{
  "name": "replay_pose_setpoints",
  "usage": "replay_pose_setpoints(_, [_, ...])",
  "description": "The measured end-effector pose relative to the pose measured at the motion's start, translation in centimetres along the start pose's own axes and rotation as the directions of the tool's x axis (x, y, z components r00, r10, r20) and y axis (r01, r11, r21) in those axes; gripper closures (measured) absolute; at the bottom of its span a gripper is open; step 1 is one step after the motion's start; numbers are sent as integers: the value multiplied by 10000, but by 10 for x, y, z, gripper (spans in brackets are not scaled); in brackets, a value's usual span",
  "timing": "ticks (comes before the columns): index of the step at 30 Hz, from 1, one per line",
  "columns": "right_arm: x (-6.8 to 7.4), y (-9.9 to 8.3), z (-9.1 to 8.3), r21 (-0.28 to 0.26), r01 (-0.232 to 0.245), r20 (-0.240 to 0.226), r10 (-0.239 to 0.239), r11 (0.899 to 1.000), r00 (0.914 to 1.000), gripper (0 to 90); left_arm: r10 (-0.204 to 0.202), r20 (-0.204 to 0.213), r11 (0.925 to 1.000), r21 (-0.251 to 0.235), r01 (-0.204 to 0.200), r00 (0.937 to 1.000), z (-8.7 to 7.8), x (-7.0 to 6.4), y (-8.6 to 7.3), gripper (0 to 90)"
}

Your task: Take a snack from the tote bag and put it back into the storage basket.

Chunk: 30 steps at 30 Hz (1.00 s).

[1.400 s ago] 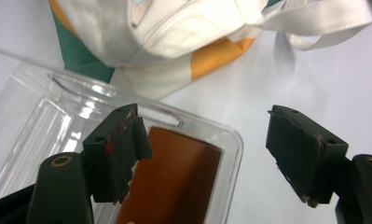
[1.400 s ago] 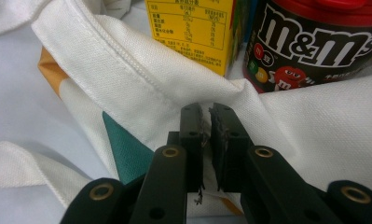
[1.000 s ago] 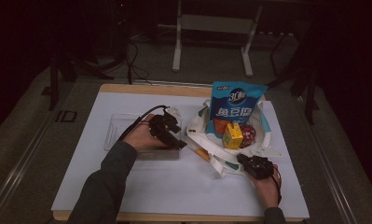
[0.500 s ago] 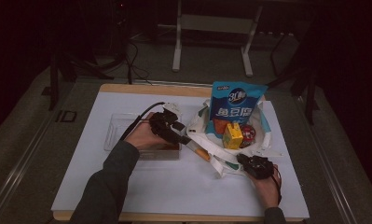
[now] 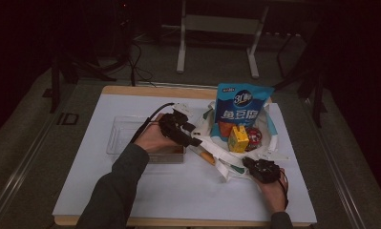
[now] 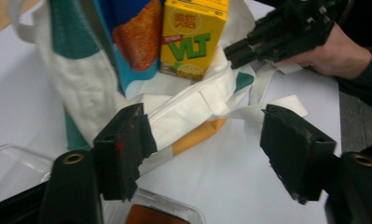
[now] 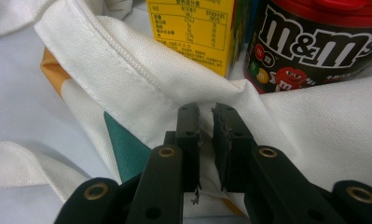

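Observation:
A white tote bag (image 5: 212, 144) with teal and orange patches lies open on the table. It holds a blue snack bag (image 5: 240, 107), a yellow VLT juice box (image 5: 238, 138) and a red-lidded M&M's can (image 5: 254, 136). My left gripper (image 5: 196, 141) is at the bag's left rim. In the left gripper view it (image 6: 209, 144) stands open wide, with the bag's rim (image 6: 193, 107) running behind its left jaw. My right gripper (image 7: 206, 128) is shut on a fold of the bag's front rim (image 7: 127, 70), just below the juice box (image 7: 193, 23) and the can (image 7: 314, 42).
A clear plastic tray (image 5: 123, 133) with something brown in its near corner sits under my left hand. A white sheet (image 5: 154, 191) covers the table. The bag's loose straps (image 6: 277, 105) trail over the sheet near the right gripper (image 6: 237, 49).
My left gripper has moved a little to the right, closer to the bag's rim. The right gripper has stayed put on the fabric.

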State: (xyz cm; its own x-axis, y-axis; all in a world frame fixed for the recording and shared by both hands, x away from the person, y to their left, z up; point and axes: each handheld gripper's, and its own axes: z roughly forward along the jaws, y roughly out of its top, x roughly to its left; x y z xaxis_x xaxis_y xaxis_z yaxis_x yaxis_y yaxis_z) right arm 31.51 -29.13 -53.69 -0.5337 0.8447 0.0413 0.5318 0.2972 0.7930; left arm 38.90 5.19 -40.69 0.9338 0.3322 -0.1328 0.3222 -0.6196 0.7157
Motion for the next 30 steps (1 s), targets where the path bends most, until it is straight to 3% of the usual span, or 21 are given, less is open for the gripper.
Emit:
replay_pose_setpoints(11, [0, 0, 0, -11, -4, -6, 4, 10000, 10000, 796, -98, -406, 9995, -297, 86, 9991, 8, -3, 11, 294])
replay_pose_setpoints(13, [0, 0, 0, -10, -5, -9, 5, 10000, 10000, 795, -264, -829, 9997, -33, 262, 9962, 11, -3, 14, 330])
replay_pose_setpoints(15, [0, 0, 0, -17, 20, -3, -20, 10000, 10000, 789, -110, -977, 9997, -211, 90, 9952, 12, -5, 15, 345])
replay_pose_setpoints(17, [0, 0, 0, -19, 30, -15, -30, 10000, 10000, 782, -89, -809, 9987, -502, 48, 9967, 13, -6, 16, 367])
replay_pose_setpoints(19, [0, 0, 0, -23, 32, -11, -32, 10000, 10000, 780, 2, -1021, 9982, -595, -63, 9948, 16, -9, 18, 383])
replay_pose_setpoints(30, [0, 0, 0, -20, 16, -24, -16, 10000, 10000, 778, 341, -1499, 9970, -640, -441, 9881, 35, -19, 27, 442])
